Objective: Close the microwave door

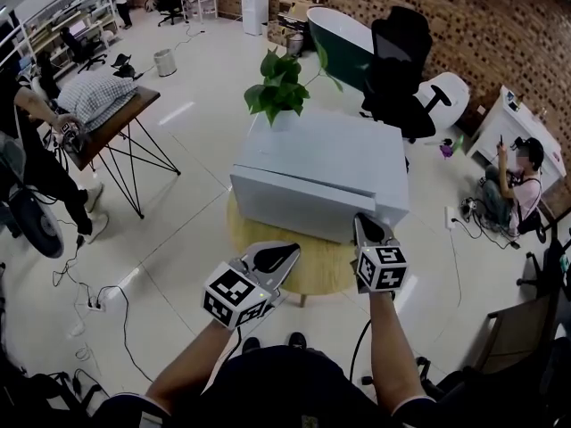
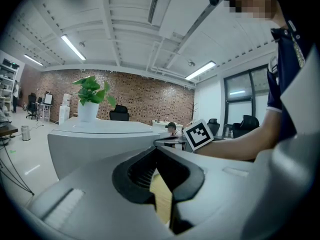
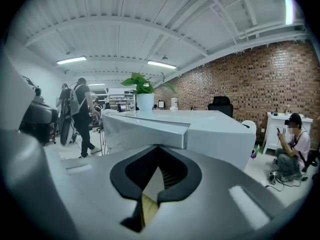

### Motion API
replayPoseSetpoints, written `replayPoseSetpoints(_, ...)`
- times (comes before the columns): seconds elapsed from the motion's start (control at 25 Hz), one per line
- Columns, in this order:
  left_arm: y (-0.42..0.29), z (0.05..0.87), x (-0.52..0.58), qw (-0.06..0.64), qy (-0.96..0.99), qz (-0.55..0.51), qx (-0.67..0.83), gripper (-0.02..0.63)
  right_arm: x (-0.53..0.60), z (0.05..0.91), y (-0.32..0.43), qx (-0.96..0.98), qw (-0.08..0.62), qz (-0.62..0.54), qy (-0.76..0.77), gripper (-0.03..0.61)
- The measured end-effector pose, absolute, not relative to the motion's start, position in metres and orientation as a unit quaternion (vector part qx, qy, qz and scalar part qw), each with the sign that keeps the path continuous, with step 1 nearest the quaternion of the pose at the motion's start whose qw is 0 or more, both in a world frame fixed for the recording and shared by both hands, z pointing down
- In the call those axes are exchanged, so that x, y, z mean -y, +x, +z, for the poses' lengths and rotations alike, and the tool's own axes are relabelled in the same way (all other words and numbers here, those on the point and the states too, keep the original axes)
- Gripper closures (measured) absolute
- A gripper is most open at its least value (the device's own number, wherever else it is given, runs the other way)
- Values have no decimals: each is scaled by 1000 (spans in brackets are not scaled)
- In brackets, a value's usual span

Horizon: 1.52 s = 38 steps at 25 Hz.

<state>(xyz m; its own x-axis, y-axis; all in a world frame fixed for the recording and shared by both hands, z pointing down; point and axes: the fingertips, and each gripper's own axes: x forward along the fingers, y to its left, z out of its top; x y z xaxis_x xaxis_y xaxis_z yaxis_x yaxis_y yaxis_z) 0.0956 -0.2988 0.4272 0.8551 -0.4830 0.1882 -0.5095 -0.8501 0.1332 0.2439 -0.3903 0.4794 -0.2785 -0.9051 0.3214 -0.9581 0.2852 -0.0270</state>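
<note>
A white microwave [image 1: 321,172] stands on a round wooden table [image 1: 308,270] with a potted plant [image 1: 278,87] on its top. Its door [image 1: 294,208] faces me. In the right gripper view the door's edge [image 3: 189,133] stands slightly proud of the body. My right gripper [image 1: 362,220] is shut and empty, its tip at the front face near the microwave's right end. My left gripper [image 1: 290,250] is also shut and empty, lower and a little short of the door. The microwave [image 2: 100,139] fills the left gripper view behind the closed jaws of the left gripper [image 2: 157,148]; the right gripper [image 3: 158,146] looks the same.
A black office chair [image 1: 401,61] stands behind the microwave. A trestle table with a cloth [image 1: 111,105] is at the left, a person [image 1: 31,141] beside it. Another person [image 1: 516,185] sits on the floor at the right. Cables [image 1: 98,303] trail on the floor.
</note>
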Motion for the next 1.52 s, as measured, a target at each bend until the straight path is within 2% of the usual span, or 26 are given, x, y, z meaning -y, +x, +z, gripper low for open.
replayPoseSetpoints(1.2, 88, 432, 283, 95, 954, 86, 269, 612, 413, 490, 231, 818, 197, 92, 533, 578)
replayPoseSetpoints(1.52, 87, 435, 277, 97, 954, 88, 269, 612, 410, 484, 237, 810, 170, 103, 552, 577)
